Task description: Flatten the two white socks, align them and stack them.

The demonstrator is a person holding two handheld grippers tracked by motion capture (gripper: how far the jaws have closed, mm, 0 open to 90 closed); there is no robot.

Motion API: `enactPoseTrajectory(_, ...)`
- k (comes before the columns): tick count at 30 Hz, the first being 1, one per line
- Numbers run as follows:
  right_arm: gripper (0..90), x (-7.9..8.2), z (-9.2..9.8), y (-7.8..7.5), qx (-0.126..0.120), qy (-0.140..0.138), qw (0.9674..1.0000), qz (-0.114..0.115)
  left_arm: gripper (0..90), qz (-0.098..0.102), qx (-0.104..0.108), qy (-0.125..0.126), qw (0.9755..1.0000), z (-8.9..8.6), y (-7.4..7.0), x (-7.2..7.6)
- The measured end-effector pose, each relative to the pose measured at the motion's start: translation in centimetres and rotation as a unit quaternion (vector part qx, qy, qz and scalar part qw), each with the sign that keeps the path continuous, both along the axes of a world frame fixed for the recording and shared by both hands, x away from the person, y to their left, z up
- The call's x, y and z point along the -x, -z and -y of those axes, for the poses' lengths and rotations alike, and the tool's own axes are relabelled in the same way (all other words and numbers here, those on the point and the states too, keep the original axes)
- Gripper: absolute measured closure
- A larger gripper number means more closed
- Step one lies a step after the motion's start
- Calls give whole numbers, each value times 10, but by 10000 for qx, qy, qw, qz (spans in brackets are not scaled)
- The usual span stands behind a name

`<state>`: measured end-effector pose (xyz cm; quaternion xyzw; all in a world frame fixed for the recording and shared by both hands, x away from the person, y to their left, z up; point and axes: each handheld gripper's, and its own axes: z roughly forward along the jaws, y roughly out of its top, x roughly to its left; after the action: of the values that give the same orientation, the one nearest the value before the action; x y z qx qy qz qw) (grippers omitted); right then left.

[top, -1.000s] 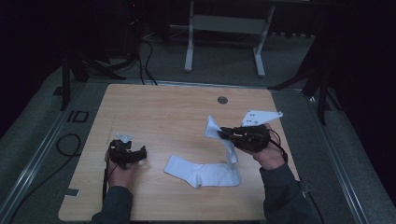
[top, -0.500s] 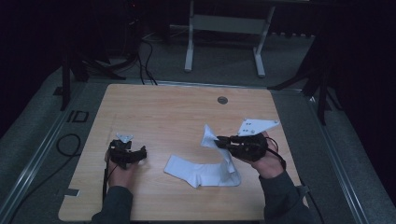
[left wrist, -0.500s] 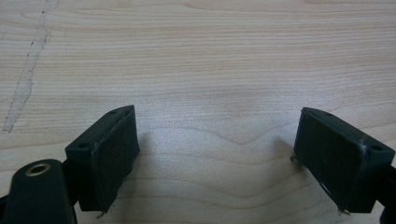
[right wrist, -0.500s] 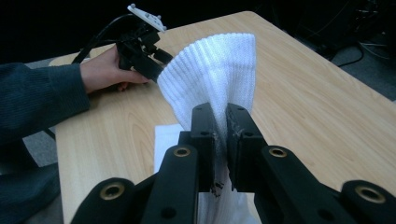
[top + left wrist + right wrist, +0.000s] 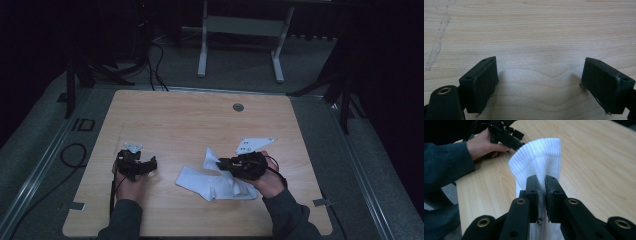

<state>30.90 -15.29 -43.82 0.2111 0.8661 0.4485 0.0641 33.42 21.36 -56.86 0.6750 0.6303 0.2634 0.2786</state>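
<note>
A white ribbed sock (image 5: 541, 155) stands up between the jaws of my right gripper (image 5: 542, 185), which is shut on it. From above, that sock (image 5: 209, 157) sticks up to the left of the right gripper (image 5: 223, 163), over another white sock (image 5: 207, 182) lying flat on the wooden table (image 5: 200, 125). My left gripper (image 5: 148, 166) rests on the table at the left, apart from the socks. Its jaws stand wide open over bare wood (image 5: 539, 75), nothing between them.
A round grommet (image 5: 238, 107) sits near the table's far edge. Beyond the table stands a white metal frame (image 5: 240, 30) on a grey floor with cables (image 5: 155, 55). In the right gripper view a hand and sleeve (image 5: 446, 162) hold the other gripper.
My right gripper has come down and slightly left with the sock in it, now low over the flat sock. The left gripper has stayed put.
</note>
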Motion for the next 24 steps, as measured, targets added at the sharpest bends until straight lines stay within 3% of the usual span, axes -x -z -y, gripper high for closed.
enactPoseTrajectory(9, 814, -4, -21, 23, 99, 67, 9998, -185, 148, 26, 13, -58, 10000, 2, 0, 1)
enactPoseTrajectory(21, 813, -6, -58, 51, 523, 287, 9975, -388, 438, -1, 5, 77, 10000, 8, -6, 9)
enactPoseTrajectory(24, 814, -7, -70, 58, 647, 311, 9965, -424, 548, -21, 45, 133, 9999, 10, -7, 11)
